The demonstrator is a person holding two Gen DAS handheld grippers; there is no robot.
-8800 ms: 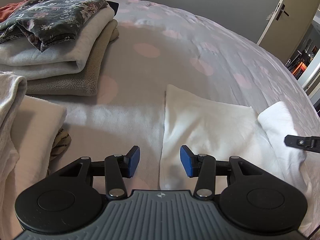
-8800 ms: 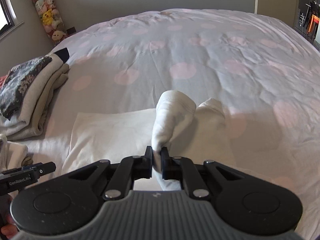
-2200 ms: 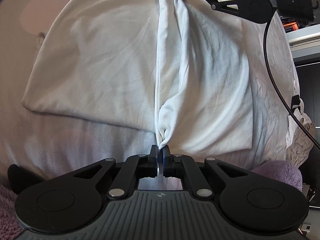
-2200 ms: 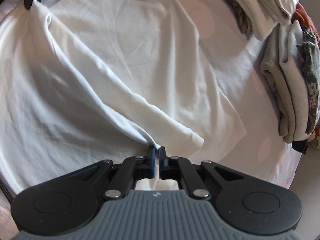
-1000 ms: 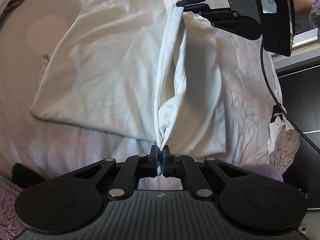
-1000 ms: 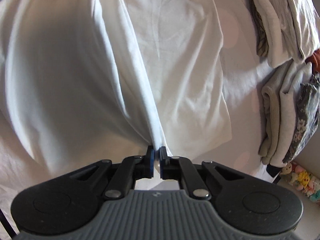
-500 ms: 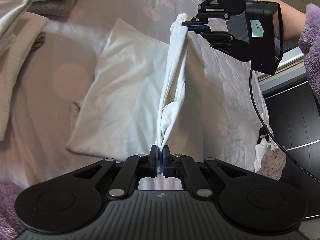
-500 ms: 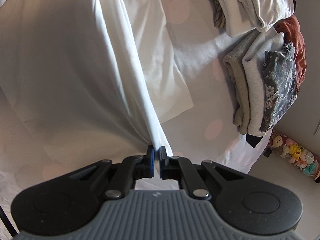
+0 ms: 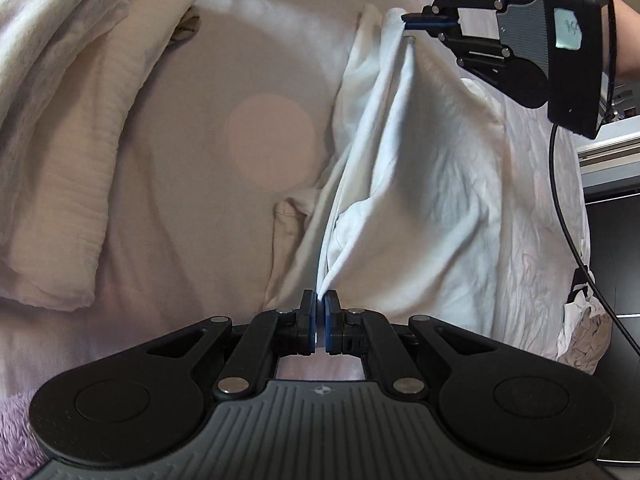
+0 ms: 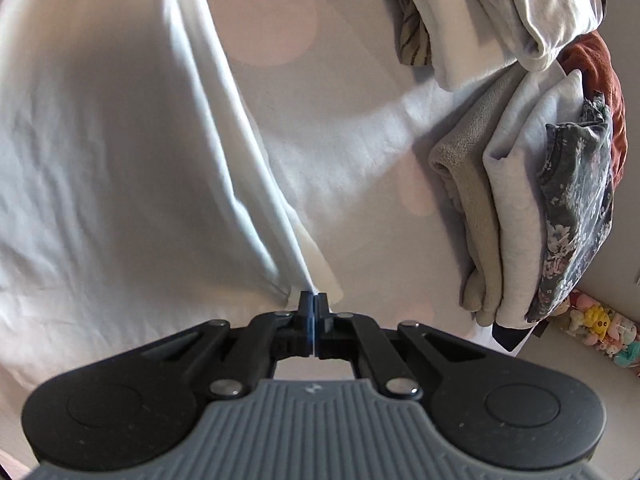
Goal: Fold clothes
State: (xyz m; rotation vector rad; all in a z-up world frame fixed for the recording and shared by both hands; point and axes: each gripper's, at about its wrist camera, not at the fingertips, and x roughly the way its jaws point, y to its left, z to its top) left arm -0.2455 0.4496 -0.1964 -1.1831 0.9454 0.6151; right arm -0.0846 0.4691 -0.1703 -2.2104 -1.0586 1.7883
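A white garment (image 9: 432, 184) lies on the dotted bedspread (image 9: 180, 216), and one edge of it is lifted into a taut ridge between both grippers. My left gripper (image 9: 319, 296) is shut on the near end of that edge. At the top right of the left wrist view, my right gripper (image 9: 416, 22) pinches the far end. In the right wrist view the right gripper (image 10: 314, 300) has its jaws closing tight on the thin white garment (image 10: 120, 140), which fans out to the left below it.
Cream folded clothes (image 9: 60, 128) lie to the left of the garment. A stack of grey, beige and floral folded clothes (image 10: 520, 200) sits at the right, with plush toys (image 10: 600, 332) beyond. A black cable (image 9: 560, 200) hangs by the bed's right edge, near crumpled cloth (image 9: 584, 332).
Both grippers have carried the held edge sideways towards the clothes piles. The lifted fold stands steeper, and more bare bedspread shows beside the garment.
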